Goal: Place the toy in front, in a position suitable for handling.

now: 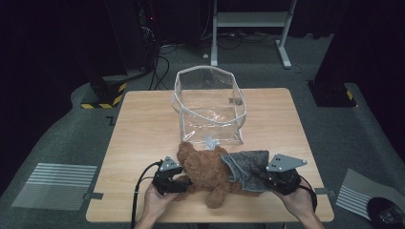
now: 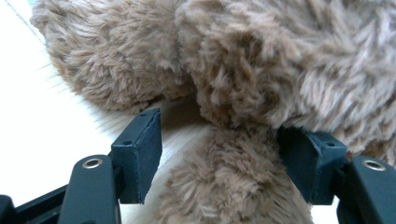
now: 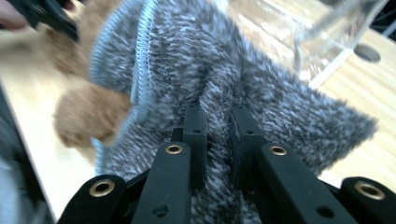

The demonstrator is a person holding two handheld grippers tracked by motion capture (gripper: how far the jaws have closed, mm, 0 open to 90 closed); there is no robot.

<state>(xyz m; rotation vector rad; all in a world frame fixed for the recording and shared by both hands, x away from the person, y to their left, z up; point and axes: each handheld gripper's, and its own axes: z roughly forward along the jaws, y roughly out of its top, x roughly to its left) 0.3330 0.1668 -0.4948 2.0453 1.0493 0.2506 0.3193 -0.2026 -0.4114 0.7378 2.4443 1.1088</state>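
Teddy bear [image 1: 205,169] lies at the table's [image 1: 143,138] near edge, before an empty clear bag [image 1: 210,107]. Left gripper's [image 1: 177,182] jaws straddle one furry limb, unclamped; right gripper [image 1: 261,175] pinches the grey cloth [image 1: 246,164] draped on it.

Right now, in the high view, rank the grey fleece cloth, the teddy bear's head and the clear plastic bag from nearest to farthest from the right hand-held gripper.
1. Grey fleece cloth: pinched in the right hand-held gripper, draped over the bear's right side.
2. Teddy bear's head: farther left, past the cloth, near the left hand-held gripper.
3. Clear plastic bag: standing open toward the table's far side, behind the bear.
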